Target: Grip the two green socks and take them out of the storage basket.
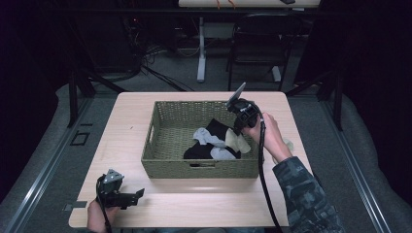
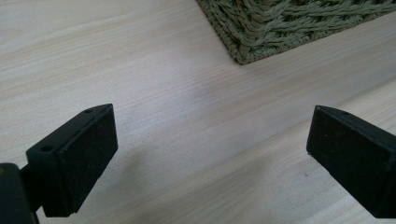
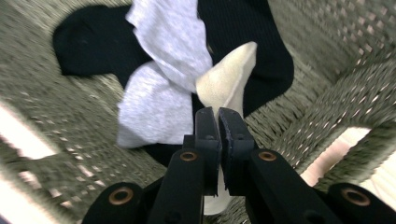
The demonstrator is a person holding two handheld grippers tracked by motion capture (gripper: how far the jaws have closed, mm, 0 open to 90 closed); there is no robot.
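No readable text, labels, brands, numbers or signs in any view. Checked the olive woven wicker basket, the pale wooden desk, the black, grey and cream socks, and both black grippers: all plain, nothing printed that can be made out.

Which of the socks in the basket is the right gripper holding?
The cream sock. The right gripper has its jaws shut on it, its toe end standing up between them, while the grey socks and black socks lie loose in the basket.
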